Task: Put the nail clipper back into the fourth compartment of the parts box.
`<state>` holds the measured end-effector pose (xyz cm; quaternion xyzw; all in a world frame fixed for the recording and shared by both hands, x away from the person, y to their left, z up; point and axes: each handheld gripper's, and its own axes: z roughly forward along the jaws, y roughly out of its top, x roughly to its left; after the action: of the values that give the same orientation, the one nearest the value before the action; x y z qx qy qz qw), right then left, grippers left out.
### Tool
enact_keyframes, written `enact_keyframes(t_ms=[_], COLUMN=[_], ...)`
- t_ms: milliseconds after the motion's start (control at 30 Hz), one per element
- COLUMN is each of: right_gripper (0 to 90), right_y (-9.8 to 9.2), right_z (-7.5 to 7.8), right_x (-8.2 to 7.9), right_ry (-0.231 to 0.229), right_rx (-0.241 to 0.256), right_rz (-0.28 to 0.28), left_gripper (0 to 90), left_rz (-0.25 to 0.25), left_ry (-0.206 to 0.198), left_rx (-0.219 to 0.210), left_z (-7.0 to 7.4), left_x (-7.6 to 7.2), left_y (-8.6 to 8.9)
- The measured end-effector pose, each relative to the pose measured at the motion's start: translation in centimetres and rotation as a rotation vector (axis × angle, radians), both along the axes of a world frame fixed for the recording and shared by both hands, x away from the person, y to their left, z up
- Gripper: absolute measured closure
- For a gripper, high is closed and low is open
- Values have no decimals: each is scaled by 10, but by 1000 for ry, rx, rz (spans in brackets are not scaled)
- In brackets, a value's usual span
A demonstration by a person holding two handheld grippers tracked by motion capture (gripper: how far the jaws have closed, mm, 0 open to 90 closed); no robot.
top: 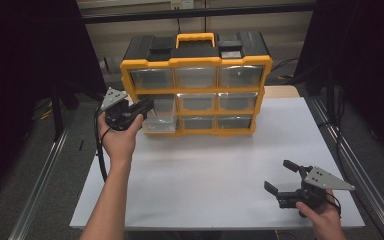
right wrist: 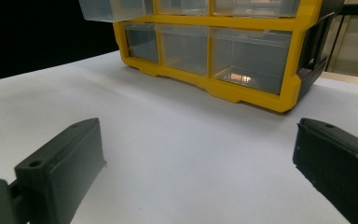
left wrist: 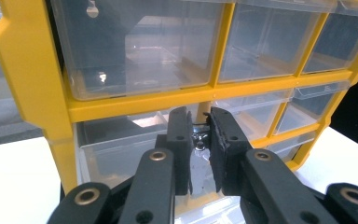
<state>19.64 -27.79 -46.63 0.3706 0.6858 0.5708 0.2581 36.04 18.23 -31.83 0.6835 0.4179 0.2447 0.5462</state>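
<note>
White counter (top: 220,170) carries your yellow organizer (top: 196,82) at its far edge, clear drawers in three rows. Your left forearm reaches forward from the near-left corner, wrist raised, holding the left gripper (left wrist: 199,140) level at the middle row's left drawer (top: 158,116), which sits pulled partway out; its jaws are pinched together on that drawer's front tab. Your right hand (top: 320,212) rests low at the near-right corner, and the right gripper (top: 281,178) hangs just above the counter, jaws wide apart and holding nothing.
</note>
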Motion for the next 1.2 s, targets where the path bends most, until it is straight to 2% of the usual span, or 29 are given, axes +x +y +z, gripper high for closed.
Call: enact_keyframes(t_ms=[133,300,467,667,833,867,1200], right_gripper=[13,13,13,13,13,13,13], right_y=[0,0,-1,0,0,0,0], right_z=[0,0,0,0,0,0,0], right_x=[0,0,0,0,0,0,0], right_ry=[0,0,-1,0,0,0,0], right_rx=[-1,0,-1,-1,-1,-2,-3], right_rz=[0,1,-1,0,1,1,3], left_gripper=[793,792,782,691,628,609,452], left_rz=[-9,8,-3,-21,-32,-36,-52], left_ry=[0,3,0,5,5,3,-9], left_rx=[0,6,-6,-24,-12,8,-10], left_z=[-2,-4,-6,-7,-7,-6,-8], left_x=[1,1,2,1,0,-1,-6], left_y=[0,0,1,2,2,3,2])
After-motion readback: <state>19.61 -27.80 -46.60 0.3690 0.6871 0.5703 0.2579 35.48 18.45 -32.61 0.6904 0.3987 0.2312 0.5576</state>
